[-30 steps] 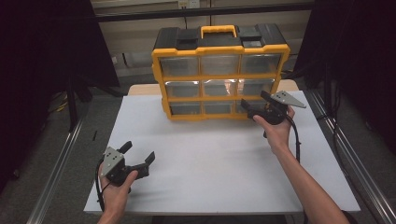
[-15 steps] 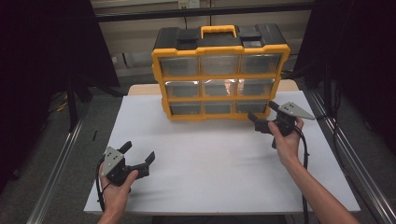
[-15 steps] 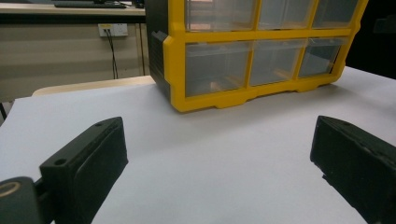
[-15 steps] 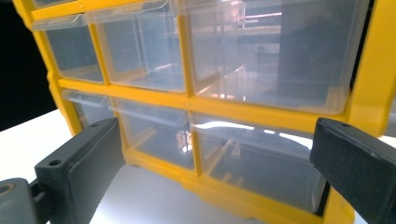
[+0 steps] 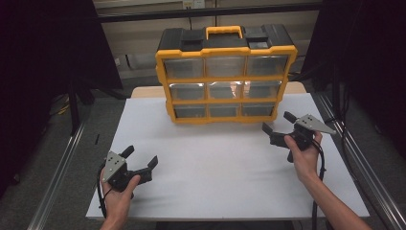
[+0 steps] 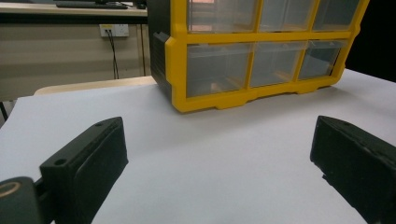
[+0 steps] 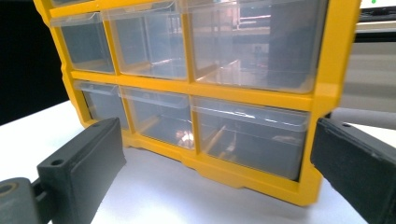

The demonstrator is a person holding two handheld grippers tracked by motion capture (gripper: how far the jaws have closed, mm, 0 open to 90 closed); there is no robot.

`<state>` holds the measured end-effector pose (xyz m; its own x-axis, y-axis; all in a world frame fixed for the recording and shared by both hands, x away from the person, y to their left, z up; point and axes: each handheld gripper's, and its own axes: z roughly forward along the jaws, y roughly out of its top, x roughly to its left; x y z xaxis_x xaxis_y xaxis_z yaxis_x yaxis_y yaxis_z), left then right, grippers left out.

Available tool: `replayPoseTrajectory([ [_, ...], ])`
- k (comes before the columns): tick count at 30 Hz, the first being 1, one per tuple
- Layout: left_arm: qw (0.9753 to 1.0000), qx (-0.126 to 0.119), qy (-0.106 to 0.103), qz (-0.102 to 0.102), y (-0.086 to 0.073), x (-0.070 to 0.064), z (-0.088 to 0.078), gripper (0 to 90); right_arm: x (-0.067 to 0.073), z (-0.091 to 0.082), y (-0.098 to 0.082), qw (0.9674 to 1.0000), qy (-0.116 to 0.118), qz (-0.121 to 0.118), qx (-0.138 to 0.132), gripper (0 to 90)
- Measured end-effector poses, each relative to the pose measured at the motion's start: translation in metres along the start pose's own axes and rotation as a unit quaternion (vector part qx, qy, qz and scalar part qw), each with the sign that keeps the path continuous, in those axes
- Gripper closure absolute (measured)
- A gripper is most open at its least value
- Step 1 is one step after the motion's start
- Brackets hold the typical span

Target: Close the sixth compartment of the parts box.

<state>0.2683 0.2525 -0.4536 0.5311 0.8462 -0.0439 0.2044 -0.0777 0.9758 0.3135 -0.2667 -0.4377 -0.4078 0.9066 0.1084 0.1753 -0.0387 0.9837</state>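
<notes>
Drawer cabinet (image 5: 225, 74) upright at the far side of the white table (image 5: 206, 163), both claws released.
Nearest you, left gripper (image 5: 141, 160) rests spread and empty; right gripper (image 5: 279, 123) hovers spread just beside the bottom-right drawer (image 7: 252, 140). Stiff plastic shell, likely light; clear fronts look slippery, so take the yellow handle (image 5: 224, 31).
</notes>
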Motion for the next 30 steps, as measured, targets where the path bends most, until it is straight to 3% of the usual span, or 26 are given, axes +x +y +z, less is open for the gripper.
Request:
replayPoseTrajectory([
  [5, 1.0, -0.003, -0.001, -0.003, 0.0, -0.001, 0.001, 3.9, 0.001, -0.01, -0.001, 1.0, -0.005, -0.008, 0.002, 2.5],
  [12, 1.0, 0.005, 0.006, -0.001, 0.0, -0.001, 0.0, 5.3, 0.002, -0.027, -0.002, 1.0, -0.004, 0.0, -0.003, 2.4],
  [14, 1.0, 0.001, -0.004, -0.001, 0.0, -0.001, 0.0, 4.7, 0.001, -0.033, -0.002, 1.0, -0.004, -0.006, -0.004, 2.1],
  [22, 1.0, 0.0, 0.001, 0.004, 0.0, -0.002, -0.004, 3.9, 0.0, -0.052, -0.006, 0.9998, -0.016, -0.007, -0.004, 1.8],
  [25, 1.0, -0.001, -0.007, 0.003, 0.0, -0.001, -0.005, 3.8, 0.0, -0.059, -0.007, 0.9998, -0.021, -0.008, -0.001, 1.8],
  [30, 1.0, -0.005, 0.004, -0.002, 0.0, -0.003, -0.007, 3.8, 0.0, -0.069, -0.013, 0.9994, -0.026, -0.019, 0.012, 1.8],
])
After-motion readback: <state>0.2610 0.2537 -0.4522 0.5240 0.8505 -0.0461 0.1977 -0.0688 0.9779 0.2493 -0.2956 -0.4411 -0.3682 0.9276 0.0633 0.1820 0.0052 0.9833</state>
